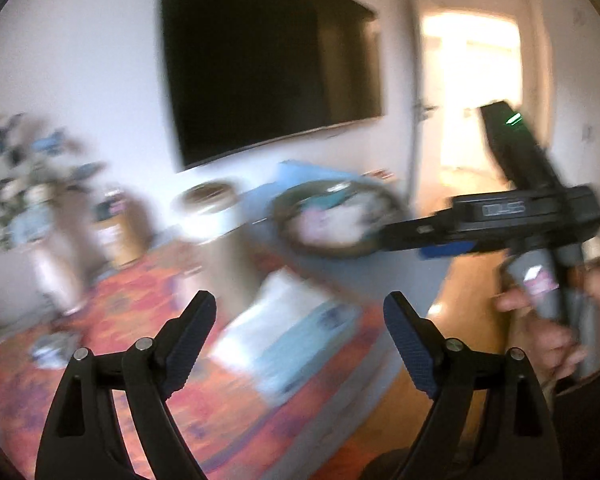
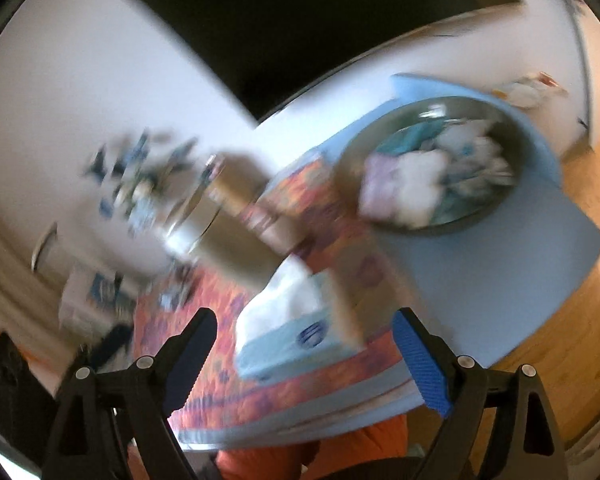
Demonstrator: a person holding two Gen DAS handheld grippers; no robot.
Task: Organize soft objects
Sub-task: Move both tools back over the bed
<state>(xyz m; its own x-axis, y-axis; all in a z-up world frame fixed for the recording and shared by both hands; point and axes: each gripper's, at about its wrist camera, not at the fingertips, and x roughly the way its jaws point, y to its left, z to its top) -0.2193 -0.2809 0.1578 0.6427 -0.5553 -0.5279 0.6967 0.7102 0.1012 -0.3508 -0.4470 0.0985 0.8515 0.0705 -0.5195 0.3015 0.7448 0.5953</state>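
both views blurring. left gripper (image 1: pixel 300 320) gaping, gripping nothing. right gripper (image 2: pixel 304 344) gaping too, empty. basket (image 2: pixel 516 204) sitting on blue mat (image 2: pixel 520 264), holding soft toys (image 2: pixel 416 184).

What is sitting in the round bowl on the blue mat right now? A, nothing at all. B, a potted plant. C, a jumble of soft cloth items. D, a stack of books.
C: the right wrist view shows the round bowl on the blue mat filled with a blurred pile of white, pink and teal soft cloth items.
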